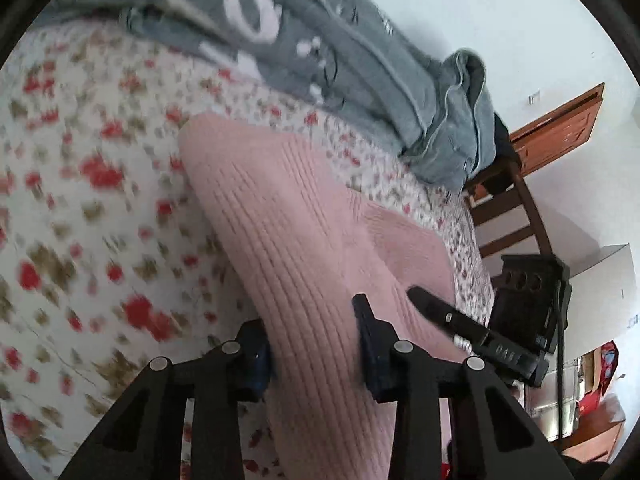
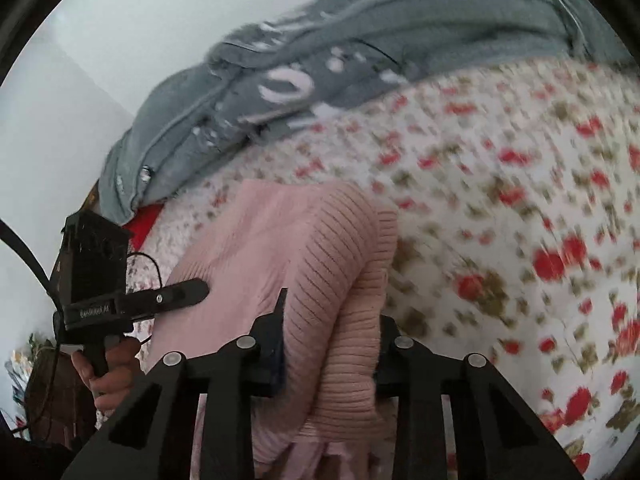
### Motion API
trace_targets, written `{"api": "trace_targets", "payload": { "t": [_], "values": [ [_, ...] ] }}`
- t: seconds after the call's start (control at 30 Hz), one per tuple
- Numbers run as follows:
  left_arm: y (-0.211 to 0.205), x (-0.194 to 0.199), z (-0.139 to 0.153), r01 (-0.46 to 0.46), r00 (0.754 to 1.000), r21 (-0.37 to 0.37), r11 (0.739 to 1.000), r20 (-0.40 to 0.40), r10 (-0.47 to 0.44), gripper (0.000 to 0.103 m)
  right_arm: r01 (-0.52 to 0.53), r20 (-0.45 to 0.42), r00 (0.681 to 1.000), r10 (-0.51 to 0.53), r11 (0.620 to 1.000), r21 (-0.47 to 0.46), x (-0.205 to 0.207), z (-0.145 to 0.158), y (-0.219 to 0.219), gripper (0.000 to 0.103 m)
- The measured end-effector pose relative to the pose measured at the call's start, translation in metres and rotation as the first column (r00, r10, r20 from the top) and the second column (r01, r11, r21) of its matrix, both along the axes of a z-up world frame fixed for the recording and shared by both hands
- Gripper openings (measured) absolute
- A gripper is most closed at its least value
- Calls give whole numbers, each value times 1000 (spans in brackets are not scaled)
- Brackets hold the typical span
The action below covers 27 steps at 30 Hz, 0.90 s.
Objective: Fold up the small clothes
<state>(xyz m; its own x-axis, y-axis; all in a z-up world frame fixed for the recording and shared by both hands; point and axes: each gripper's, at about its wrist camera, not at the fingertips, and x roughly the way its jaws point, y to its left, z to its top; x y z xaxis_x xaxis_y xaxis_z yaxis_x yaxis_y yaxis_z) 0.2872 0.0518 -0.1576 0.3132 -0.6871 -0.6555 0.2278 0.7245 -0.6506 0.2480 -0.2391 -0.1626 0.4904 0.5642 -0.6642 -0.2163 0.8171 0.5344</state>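
Observation:
A pink ribbed knit garment lies bunched on the floral bedsheet. My left gripper is shut on a thick fold of it, and the knit fills the gap between the pads. One finger of the other gripper rests on the garment's right edge. In the right wrist view, my right gripper is shut on a rolled fold of the same pink garment. There the left gripper's finger lies over the knit at the left, and a hand holds its grip.
A crumpled grey blanket with white marks lies across the far side of the bed. A dark wooden frame and a brown door stand beyond the bed's right edge, against a white wall.

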Motion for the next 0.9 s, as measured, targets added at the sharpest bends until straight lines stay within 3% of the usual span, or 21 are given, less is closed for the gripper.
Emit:
{"api": "trace_targets", "payload": {
  "t": [0.07,0.17,0.27,0.4,0.5,0.57,0.73,0.9],
  "values": [
    [14,9,14,-22,999,16,1000,26,22,34,-11,30,999,11,1000,-12,4,10,15,29],
    [40,24,26,-54,998,53,997,33,52,34,-32,29,999,31,998,46,21,12,37,28],
    [56,39,17,-71,997,126,989,5,71,35,-49,30,998,48,997,55,37,3,60,28],
    [60,50,-22,-88,993,215,973,-52,101,41,-44,32,998,47,994,-96,51,-18,85,29],
    [68,47,-29,-116,991,177,977,-39,125,56,-51,73,995,64,985,-166,53,-19,87,37],
    [70,43,-25,-127,991,206,970,-9,132,63,-42,95,993,64,974,-221,51,-14,85,45],
    [77,21,2,-172,983,256,951,113,147,63,-8,200,978,57,972,-235,26,22,76,45],
    [83,6,29,-261,953,301,917,232,195,63,-16,362,925,116,964,-267,-4,52,110,45]
  ]
}}
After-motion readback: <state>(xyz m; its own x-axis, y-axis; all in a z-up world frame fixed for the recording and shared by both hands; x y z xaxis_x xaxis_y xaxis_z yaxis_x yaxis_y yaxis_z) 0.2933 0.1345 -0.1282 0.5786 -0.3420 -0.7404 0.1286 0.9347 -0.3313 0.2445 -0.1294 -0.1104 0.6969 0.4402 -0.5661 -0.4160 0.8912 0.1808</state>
